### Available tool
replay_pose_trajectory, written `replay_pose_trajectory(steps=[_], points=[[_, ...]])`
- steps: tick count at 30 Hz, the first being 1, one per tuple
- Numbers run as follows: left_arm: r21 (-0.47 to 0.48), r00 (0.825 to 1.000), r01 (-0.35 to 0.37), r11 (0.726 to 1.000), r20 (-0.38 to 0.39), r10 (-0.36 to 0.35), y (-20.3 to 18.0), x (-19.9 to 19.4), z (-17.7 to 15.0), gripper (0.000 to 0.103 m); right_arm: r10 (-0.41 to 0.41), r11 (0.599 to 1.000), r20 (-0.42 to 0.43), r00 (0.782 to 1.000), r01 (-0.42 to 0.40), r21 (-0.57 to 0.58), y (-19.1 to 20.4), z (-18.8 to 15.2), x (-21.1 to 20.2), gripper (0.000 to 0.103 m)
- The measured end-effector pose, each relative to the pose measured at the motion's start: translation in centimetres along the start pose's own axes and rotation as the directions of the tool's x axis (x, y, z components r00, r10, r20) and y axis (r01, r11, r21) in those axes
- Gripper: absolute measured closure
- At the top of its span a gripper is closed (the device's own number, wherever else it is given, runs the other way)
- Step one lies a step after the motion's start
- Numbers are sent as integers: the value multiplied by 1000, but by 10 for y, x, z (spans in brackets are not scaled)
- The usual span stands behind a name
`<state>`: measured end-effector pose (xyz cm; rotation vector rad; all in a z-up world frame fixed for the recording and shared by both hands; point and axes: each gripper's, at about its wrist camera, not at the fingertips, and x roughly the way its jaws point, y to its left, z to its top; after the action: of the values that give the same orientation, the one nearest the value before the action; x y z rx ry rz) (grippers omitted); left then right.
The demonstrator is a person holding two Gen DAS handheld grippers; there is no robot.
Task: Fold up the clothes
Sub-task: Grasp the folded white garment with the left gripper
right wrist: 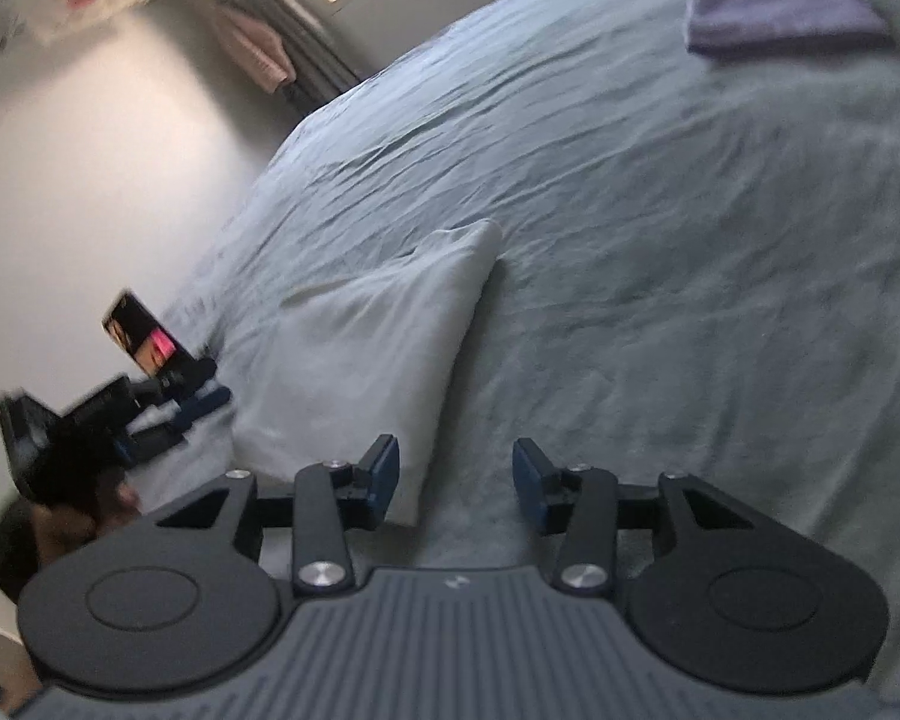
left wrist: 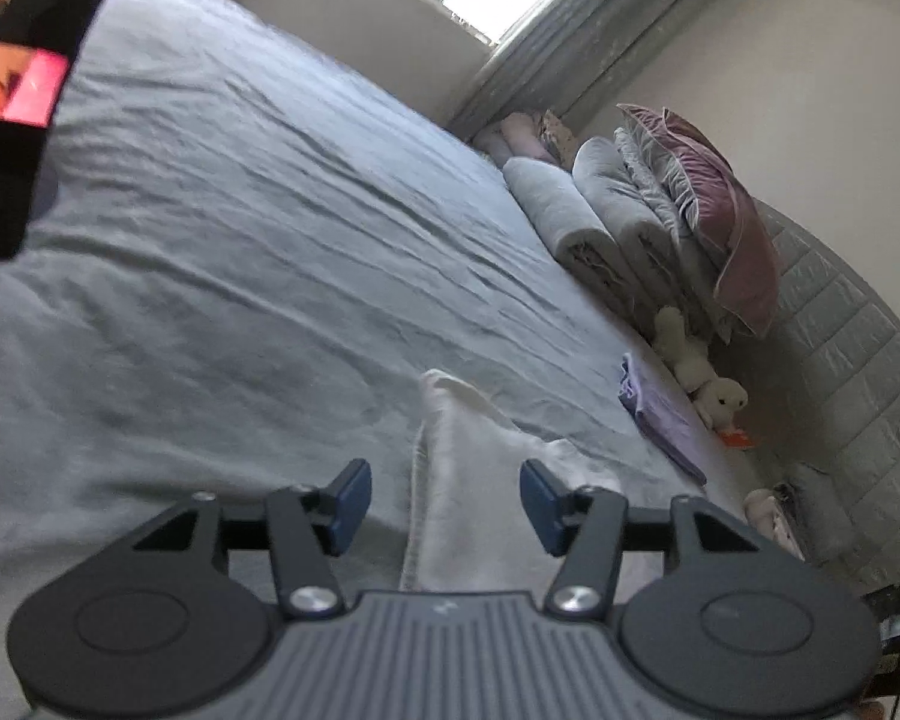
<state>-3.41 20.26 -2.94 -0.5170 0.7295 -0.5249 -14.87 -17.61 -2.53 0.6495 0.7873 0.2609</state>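
A pale white-grey garment (right wrist: 366, 348) lies folded flat on the grey bedsheet (right wrist: 660, 210); it also shows in the left wrist view (left wrist: 474, 480). My left gripper (left wrist: 445, 504) is open and empty, hovering just above the garment's near end. My right gripper (right wrist: 456, 483) is open and empty, with its left finger over the garment's lower corner. The left gripper (right wrist: 201, 405) shows in the right wrist view, at the garment's left edge. A folded lavender garment (left wrist: 660, 414) lies near the bed's head; it also shows in the right wrist view (right wrist: 786, 12).
Rolled grey bedding (left wrist: 576, 222), a mauve pillow (left wrist: 720, 216) and a white soft toy (left wrist: 708, 378) line the padded headboard (left wrist: 840, 330). A curtained window (left wrist: 534, 0) is behind the bed. A phone on a mount (right wrist: 144, 339) sits over the left gripper.
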Motion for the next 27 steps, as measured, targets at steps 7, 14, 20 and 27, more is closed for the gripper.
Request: replay_pose_trajectory(steps=[7, 14, 20, 27], points=[[-68, 995, 15, 998, -97, -22, 3, 35, 10, 47, 55, 989, -6, 998, -54, 135, -14, 15, 18, 56], [-76, 992, 15, 997, -126, -24, -1, 55, 12, 47, 97, 978, -28, 995, -90, 187, -21, 34, 32, 56], [-67, 989, 24, 997, -143, -33, -4, 64, 10, 47, 134, 965, -30, 991, -124, 229, -28, 48, 46, 56], [-76, 988, 39, 996, -145, -50, -1, 69, 11, 47, 176, 959, -27, 984, -165, 229, -30, 55, 61, 57]])
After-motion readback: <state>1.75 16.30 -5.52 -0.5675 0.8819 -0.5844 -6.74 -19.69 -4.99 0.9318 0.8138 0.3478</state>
